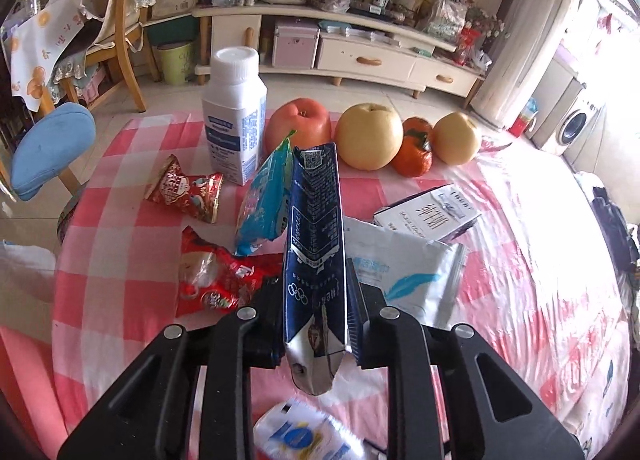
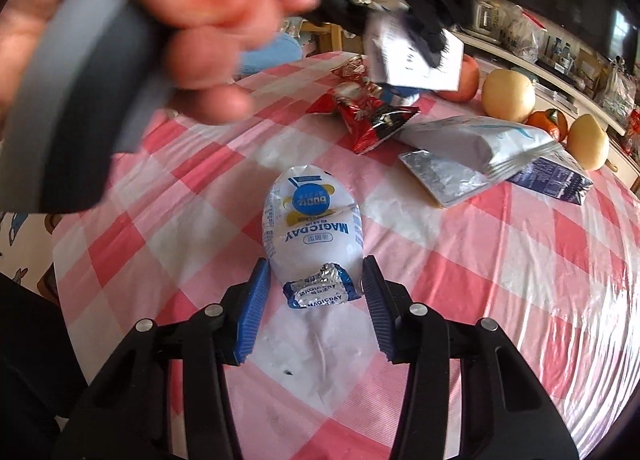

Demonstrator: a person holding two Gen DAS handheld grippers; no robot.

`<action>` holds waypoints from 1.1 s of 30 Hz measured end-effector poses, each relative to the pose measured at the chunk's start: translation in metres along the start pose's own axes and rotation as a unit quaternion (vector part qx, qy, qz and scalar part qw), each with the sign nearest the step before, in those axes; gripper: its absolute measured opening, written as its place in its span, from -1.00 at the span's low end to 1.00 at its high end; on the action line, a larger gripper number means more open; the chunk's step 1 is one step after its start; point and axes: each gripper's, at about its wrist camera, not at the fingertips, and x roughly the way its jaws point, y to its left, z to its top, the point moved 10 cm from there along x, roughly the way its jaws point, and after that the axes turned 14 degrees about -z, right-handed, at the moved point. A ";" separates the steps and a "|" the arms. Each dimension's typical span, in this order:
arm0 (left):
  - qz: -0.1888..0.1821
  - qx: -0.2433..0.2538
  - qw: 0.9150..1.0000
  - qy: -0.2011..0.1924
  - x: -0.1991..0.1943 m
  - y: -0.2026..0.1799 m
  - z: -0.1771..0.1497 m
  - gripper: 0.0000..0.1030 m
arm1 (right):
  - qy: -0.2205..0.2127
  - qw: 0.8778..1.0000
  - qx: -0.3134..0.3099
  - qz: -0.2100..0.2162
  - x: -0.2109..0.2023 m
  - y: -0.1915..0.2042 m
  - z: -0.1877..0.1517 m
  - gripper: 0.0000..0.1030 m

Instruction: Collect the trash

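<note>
In the left wrist view, a crumpled red cup wrapper [image 1: 186, 194] lies at the left of the pink-checked tabletop [image 1: 520, 260], with a red snack wrapper [image 1: 218, 280] nearer the camera. Behind them stands a white bottle [image 1: 234, 116]. A light blue wrapper [image 1: 266, 204] leans just beside the dark blue carton [image 1: 316, 244], which stands upright, flattened and lifted clear of the cloth, pinched tight in the left claw [image 1: 318, 324]. To its right lie a white pouch [image 1: 404, 276] and a second flattened carton [image 1: 430, 214]. Along the far edge sit 1 apple [image 1: 298, 124], 2 pears [image 1: 368, 136] and persimmons [image 1: 414, 148].

In the right wrist view, a blurred hand [image 2: 160, 20] fills the upper left, gripping the other tool, which carries a carton high above the tabletop. Lower centre, the white MAGICDAY bag [image 2: 312, 224] lies on the cloth between the blue pads [image 2: 252, 312] of the right claw [image 2: 316, 308]. The claw stands partly open around the bag's crimped end; whether the pads press on it I cannot tell. To the right lies the white pouch.
</note>
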 end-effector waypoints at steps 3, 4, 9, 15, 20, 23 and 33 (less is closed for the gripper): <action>-0.006 0.001 1.000 -0.013 -0.016 -0.001 -0.002 -0.51 | -0.004 1.000 0.009 -0.006 -0.008 -0.012 0.001 -0.06; -0.007 0.001 1.000 -0.016 -0.019 -0.001 -0.003 -0.51 | -0.005 1.000 0.012 -0.007 -0.008 -0.018 0.000 -0.06; -0.012 0.000 0.999 -0.032 -0.041 -0.001 -0.009 -0.51 | -0.014 0.999 0.029 -0.010 -0.017 -0.035 0.002 -0.06; -0.023 -0.004 0.998 -0.058 -0.066 -0.002 -0.014 -0.51 | -0.022 0.999 0.040 -0.013 -0.019 -0.044 0.008 -0.07; -0.020 -0.005 0.997 -0.069 -0.081 0.002 -0.023 -0.51 | -0.027 0.998 0.050 -0.013 -0.023 -0.048 0.009 -0.07; -0.015 -0.010 0.997 -0.073 -0.090 0.011 -0.030 -0.51 | -0.029 0.998 0.054 -0.015 -0.025 -0.049 0.009 -0.07; 0.014 -0.020 0.995 -0.092 -0.129 0.044 -0.052 -0.51 | -0.032 0.997 0.068 -0.018 -0.031 -0.049 0.011 -0.07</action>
